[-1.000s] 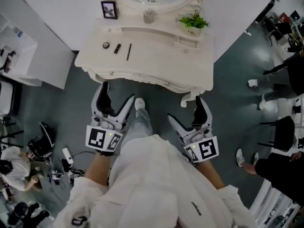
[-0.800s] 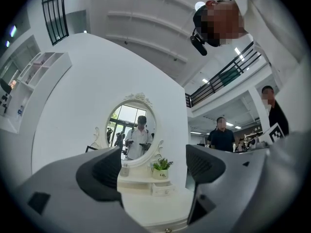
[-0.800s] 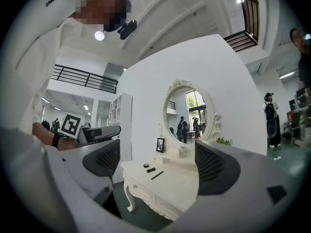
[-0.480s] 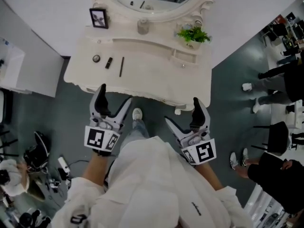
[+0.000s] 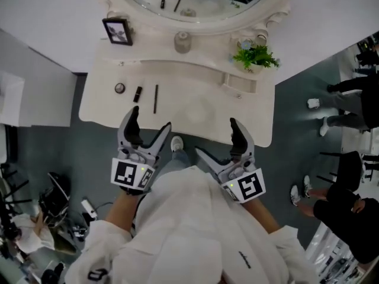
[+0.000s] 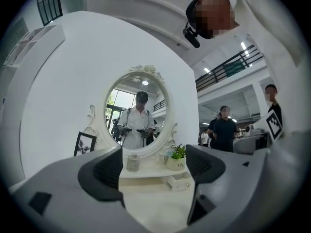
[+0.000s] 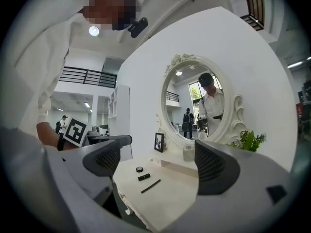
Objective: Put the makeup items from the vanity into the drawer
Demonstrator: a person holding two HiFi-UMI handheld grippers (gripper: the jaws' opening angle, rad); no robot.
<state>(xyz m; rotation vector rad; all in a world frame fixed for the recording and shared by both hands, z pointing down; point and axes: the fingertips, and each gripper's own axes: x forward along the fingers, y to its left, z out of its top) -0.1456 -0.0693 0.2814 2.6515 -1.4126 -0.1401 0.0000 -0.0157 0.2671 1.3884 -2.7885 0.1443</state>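
Observation:
Three makeup items lie on the left of the white vanity top (image 5: 195, 108): a small round compact (image 5: 119, 88), a short dark lipstick (image 5: 137, 93) and a long thin black pencil (image 5: 156, 98). The right gripper view shows them too: compact (image 7: 139, 169), lipstick (image 7: 144, 177), pencil (image 7: 151, 186). A small drawer (image 5: 240, 86) on the raised shelf stands slightly pulled out, also drawer (image 6: 181, 181). My left gripper (image 5: 147, 126) is open and empty at the vanity's front edge, just below the pencil. My right gripper (image 5: 220, 139) is open and empty at the front edge, right of centre.
At the back stand an oval mirror (image 5: 195, 2), a picture frame (image 5: 117, 31), a glass jar (image 5: 182, 41) and a potted plant (image 5: 256, 56). People stand on the grey floor at right (image 5: 349, 206) and lower left. A white counter (image 5: 9, 99) is at far left.
I have stepped closer: the vanity has come down toward me and both open grippers now reach its front edge.

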